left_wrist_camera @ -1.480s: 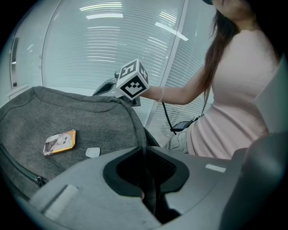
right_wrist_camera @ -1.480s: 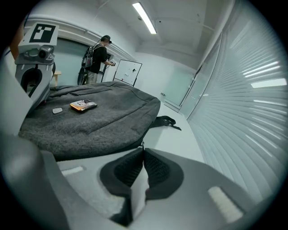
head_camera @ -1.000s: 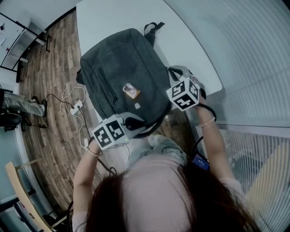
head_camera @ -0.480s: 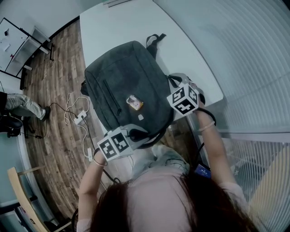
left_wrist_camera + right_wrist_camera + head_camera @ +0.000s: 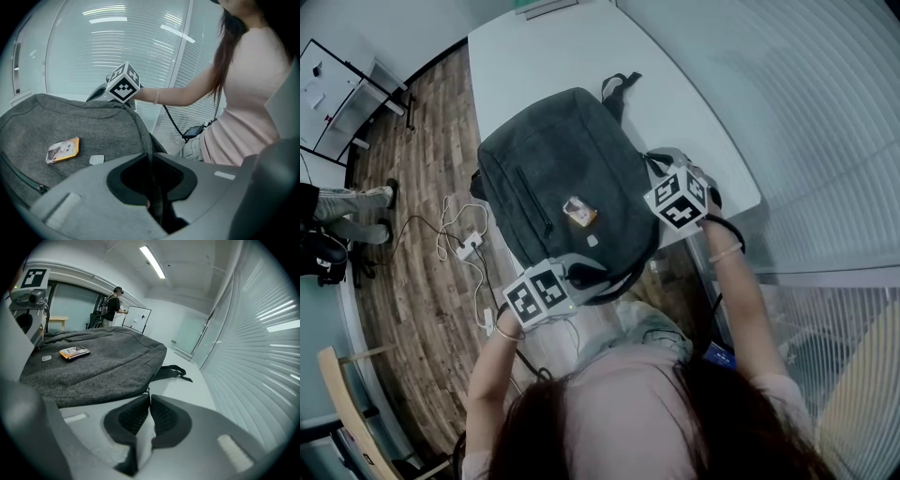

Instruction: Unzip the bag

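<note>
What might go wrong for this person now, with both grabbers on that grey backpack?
1. The right gripper pinches what looks like the zipper pull with only its very tips, so the pull may slip free once the person tugs.
2. The left gripper clamps just a thin edge of the backpack. A hard tug might drag the backpack across the table toward its near edge.

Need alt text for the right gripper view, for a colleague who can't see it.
The right gripper is pinched shut on a small zipper pull at the near edge of a grey backpack lying flat on a white table. A small orange-edged card sits on top of the bag.
</note>
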Motion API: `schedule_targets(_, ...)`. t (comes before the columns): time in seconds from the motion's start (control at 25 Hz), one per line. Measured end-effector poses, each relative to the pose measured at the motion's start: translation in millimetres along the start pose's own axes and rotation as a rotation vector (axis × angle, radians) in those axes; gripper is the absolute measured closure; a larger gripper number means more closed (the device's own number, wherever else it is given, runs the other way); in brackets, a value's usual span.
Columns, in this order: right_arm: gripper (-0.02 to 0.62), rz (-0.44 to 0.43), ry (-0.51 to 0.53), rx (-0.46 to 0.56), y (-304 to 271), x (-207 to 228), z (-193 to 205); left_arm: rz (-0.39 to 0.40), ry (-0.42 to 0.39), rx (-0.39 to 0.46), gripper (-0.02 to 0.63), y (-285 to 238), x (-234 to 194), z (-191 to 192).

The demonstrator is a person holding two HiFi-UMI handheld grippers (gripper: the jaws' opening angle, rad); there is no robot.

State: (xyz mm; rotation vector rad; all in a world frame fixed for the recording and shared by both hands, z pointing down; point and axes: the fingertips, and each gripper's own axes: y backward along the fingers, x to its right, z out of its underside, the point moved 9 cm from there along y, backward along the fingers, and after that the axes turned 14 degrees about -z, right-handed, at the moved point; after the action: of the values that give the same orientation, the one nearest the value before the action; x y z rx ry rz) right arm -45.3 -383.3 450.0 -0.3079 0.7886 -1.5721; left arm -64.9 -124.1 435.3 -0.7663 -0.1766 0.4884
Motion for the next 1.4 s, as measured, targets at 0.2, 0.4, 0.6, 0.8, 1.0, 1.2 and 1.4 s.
schedule_targets(0.2,0.578,-0.021,0.015,-0.012,1.8,-1.9,-0.2,0.020,0.039,-0.003,0.548,2.1,-0.9,0.6)
schedule_targets(0.4,0.576,-0.033,-0.007,-0.017,8.6,-2.5,1.2,0.006,0.042,-0.006,0.538,7.4,1.2,-4.5)
schedule_targets(0.6,0.571,-0.011,-0.048,0.008,19.8,-4.1,2.3,-0.030,0.049,0.030,0.523,14.0,2.0,-6.3)
schedule_targets(0.8,0.549,-0.009,-0.084,0.068,38.6,-13.0,-4.6,-0.061,0.069,0.068,0.520,22.5,2.3,-6.5)
schedule_targets(1.0,0.551,0.010,-0.097,0.108,56.6,-30.6,-14.3,-0.134,0.108,0.130,0.522,41.4,2.2,-8.1)
schedule_targets(1.2,0.552,0.045,-0.103,0.145,74.1,-52.9,-21.2,-0.219,0.148,0.172,0.535,60.3,6.7,-2.1)
schedule_targets(1.4,0.583,0.075,-0.135,0.207,95.1,-79.6,-26.6,-0.348,0.213,0.258,0.568,79.2,14.1,3.3)
